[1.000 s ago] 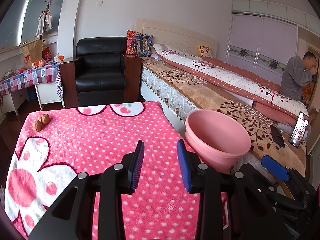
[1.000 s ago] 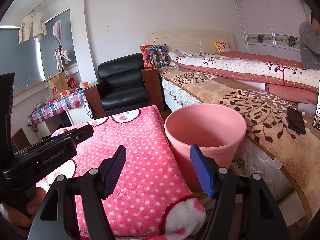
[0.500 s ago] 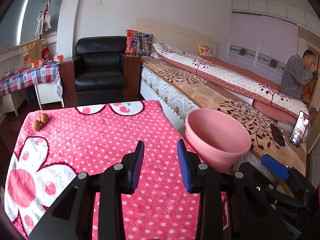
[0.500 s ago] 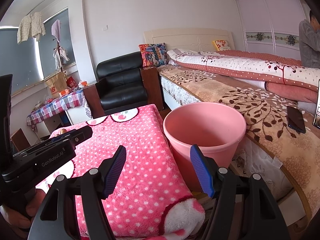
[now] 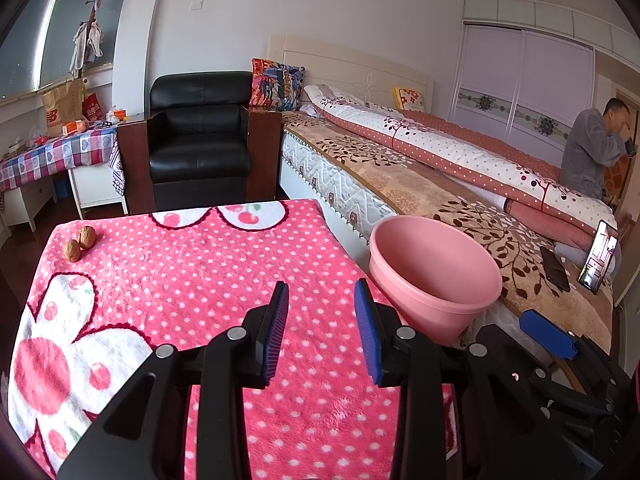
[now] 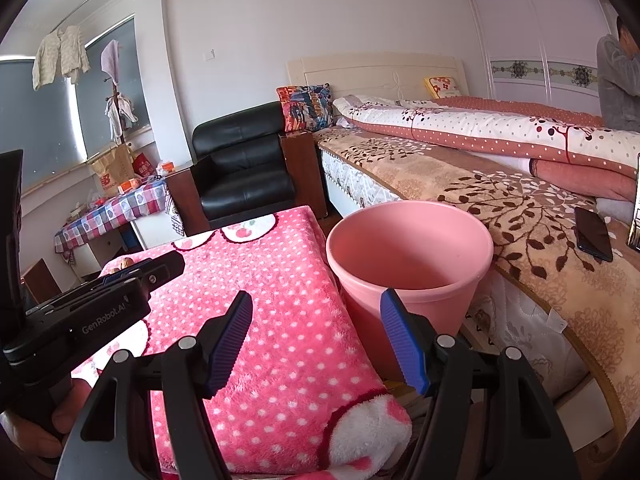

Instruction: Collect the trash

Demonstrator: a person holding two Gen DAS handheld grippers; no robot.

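Two brown walnuts (image 5: pixel 79 242) lie at the far left corner of a table covered by a pink polka-dot blanket (image 5: pixel 192 272). A pink bucket (image 5: pixel 434 276) stands between the table's right edge and the bed; it also shows in the right wrist view (image 6: pixel 408 260) and looks empty. My left gripper (image 5: pixel 321 332) is open and empty above the blanket's near middle, far from the walnuts. My right gripper (image 6: pixel 316 340) is open and empty over the blanket's right edge, beside the bucket. The left gripper's body (image 6: pixel 92 312) hides most of the walnuts in the right wrist view.
A bed (image 5: pixel 420 176) with rolled quilts runs along the right, with a dark phone (image 6: pixel 593 233) on it. A black armchair (image 5: pixel 200 136) stands beyond the table. A checked-cloth side table (image 5: pixel 52 152) with clutter is far left. A person (image 5: pixel 592 148) stands far right.
Both views have shifted very slightly; the walnuts and bucket sit a little higher in the left wrist view. Both grippers stay open and empty.
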